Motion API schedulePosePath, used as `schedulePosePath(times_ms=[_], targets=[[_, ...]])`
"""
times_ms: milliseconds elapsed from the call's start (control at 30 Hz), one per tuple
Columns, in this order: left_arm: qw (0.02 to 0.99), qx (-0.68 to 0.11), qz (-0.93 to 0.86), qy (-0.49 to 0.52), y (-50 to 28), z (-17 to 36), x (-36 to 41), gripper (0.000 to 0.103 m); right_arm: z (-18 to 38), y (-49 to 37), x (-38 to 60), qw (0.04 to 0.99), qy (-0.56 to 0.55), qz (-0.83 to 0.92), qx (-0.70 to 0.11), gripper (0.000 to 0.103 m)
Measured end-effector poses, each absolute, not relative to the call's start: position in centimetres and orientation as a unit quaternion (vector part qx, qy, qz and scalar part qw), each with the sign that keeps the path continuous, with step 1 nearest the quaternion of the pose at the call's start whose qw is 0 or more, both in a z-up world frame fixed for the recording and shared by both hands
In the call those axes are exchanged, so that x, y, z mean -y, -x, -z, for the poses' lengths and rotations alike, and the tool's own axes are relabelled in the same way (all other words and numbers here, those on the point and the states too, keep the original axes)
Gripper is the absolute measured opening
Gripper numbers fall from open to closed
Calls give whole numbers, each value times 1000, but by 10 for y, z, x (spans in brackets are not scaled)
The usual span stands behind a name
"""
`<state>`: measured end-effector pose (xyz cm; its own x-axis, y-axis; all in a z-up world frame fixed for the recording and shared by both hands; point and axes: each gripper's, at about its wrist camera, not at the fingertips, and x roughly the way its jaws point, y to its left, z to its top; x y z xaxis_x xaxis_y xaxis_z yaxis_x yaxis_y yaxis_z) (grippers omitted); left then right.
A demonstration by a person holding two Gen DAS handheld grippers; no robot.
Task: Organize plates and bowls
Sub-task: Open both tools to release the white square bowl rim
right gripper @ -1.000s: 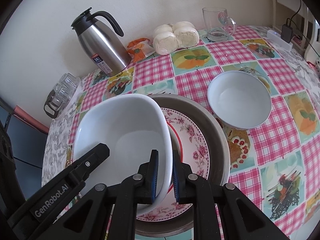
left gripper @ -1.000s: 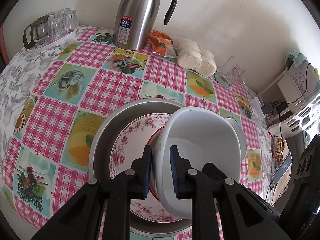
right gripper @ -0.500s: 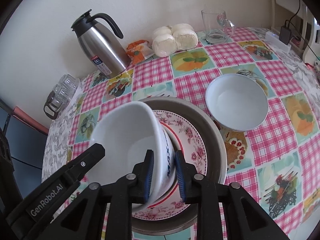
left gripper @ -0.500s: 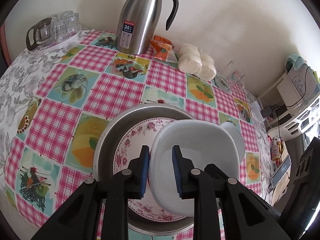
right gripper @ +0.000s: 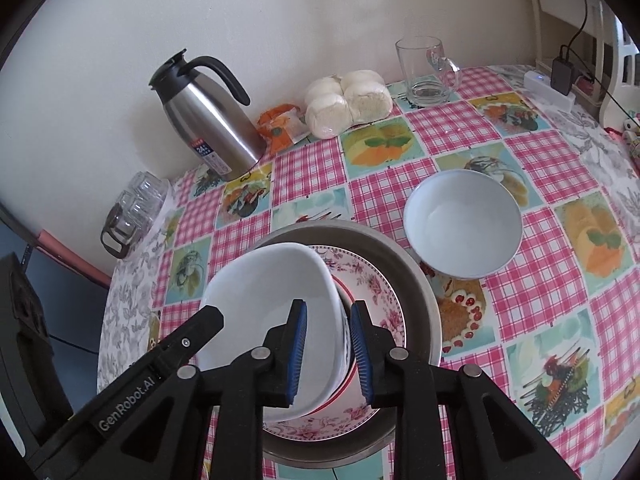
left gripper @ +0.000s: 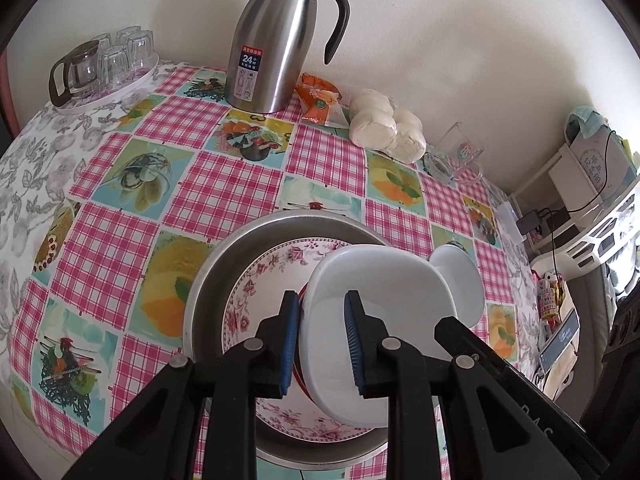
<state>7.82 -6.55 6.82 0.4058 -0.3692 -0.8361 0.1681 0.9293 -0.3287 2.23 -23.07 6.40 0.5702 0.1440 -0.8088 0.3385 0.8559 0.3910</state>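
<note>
A white squarish bowl rests on a floral plate inside a round metal pan. A red rim shows just beneath the bowl. My left gripper straddles the bowl's left wall, and its blue pads stand slightly off it. From the opposite side my right gripper straddles the other wall, also with a small gap at each pad. A round white bowl sits alone on the checked cloth to the right of the pan.
Along the wall stand a steel thermos jug, an orange packet, a bag of white buns and a glass mug. A tray of glasses occupies the far left corner. A power strip lies at the table's right edge.
The white squarish bowl has come down from a steep tilt and settled on the plate. Both pairs of jaws have widened a little around its rim.
</note>
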Motion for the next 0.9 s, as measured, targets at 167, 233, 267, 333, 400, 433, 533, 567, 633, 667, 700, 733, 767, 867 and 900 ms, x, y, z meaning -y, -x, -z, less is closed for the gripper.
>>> schedulePosePath(times_ms=[167,233,267,333,400,433,533,567,633,667,700,733,767,867,900], targets=[[837,-515,157,101,-76,-76,62,30,-66,-20,234,846,-268,59,-458,26],[841,-510,150,104,-75,-82,58,47,-70,-19,235,849,-264,63,-454,27],[844,-506,147,105,-74,-85,57,53,-71,-19,235,850,-261,65,-453,37],[848,-500,141,105,-73,-91,54,55,-73,-18,234,852,-252,73,-453,52],[852,-496,132,103,-72,-95,50,62,-73,-19,234,853,-246,76,-455,56],[854,-495,127,101,-73,-96,49,64,-73,-19,234,852,-244,77,-456,60],[858,-493,110,92,-74,-97,44,73,-71,-19,234,851,-238,82,-460,70],[858,-494,106,89,-74,-96,43,74,-71,-19,235,852,-235,84,-461,71],[857,-499,98,81,-75,-93,42,75,-71,-19,234,853,-227,88,-461,75],[857,-500,94,78,-75,-91,42,75,-71,-19,234,854,-224,89,-460,77],[858,-500,90,75,-76,-90,42,77,-71,-19,234,856,-222,89,-459,78],[859,-499,86,72,-75,-90,42,79,-71,-19,234,856,-220,89,-458,81],[861,-497,83,69,-75,-90,42,82,-71,-20,234,857,-219,89,-458,86],[871,-481,75,67,-73,-95,39,85,-72,-20,234,860,-212,90,-455,92],[873,-477,72,68,-73,-96,38,85,-72,-20,233,860,-211,90,-455,93]])
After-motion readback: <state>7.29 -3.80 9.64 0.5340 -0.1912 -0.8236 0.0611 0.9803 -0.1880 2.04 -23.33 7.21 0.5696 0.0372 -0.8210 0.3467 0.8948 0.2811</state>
